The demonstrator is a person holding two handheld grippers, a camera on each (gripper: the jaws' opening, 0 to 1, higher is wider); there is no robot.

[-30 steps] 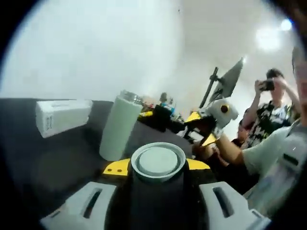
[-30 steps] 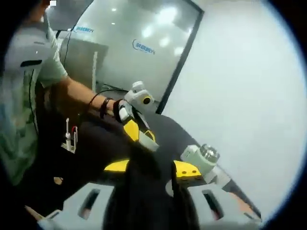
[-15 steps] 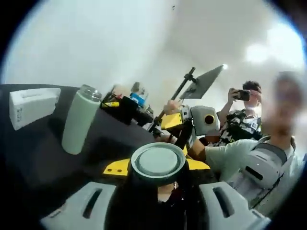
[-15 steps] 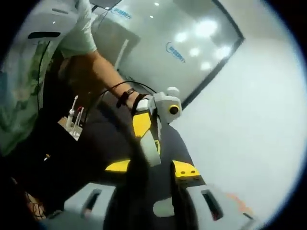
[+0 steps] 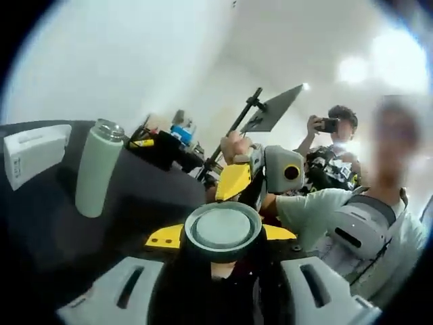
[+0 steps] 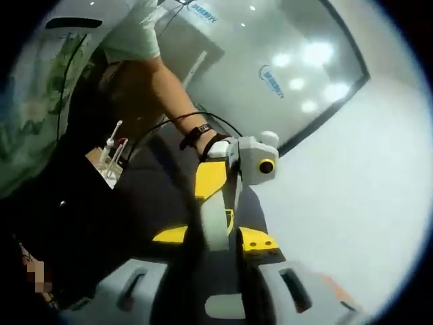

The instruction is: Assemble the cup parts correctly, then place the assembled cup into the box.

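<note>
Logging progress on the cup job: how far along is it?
Early. Done: nothing assembled. In hand: the left gripper holds the lid; the right gripper's jaws look empty. Left: the cup stands open on the table; lid it, then put it in the box.

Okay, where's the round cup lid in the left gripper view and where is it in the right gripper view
Left gripper view: the lid sits low at centre, held between that gripper's jaws.
Right gripper view: I cannot make it out.
Shared landmark: the dark table.

We see a pale green cup body [image 5: 95,169] standing upright far left; its round lid [image 5: 223,230] sits near, clamped.
</note>
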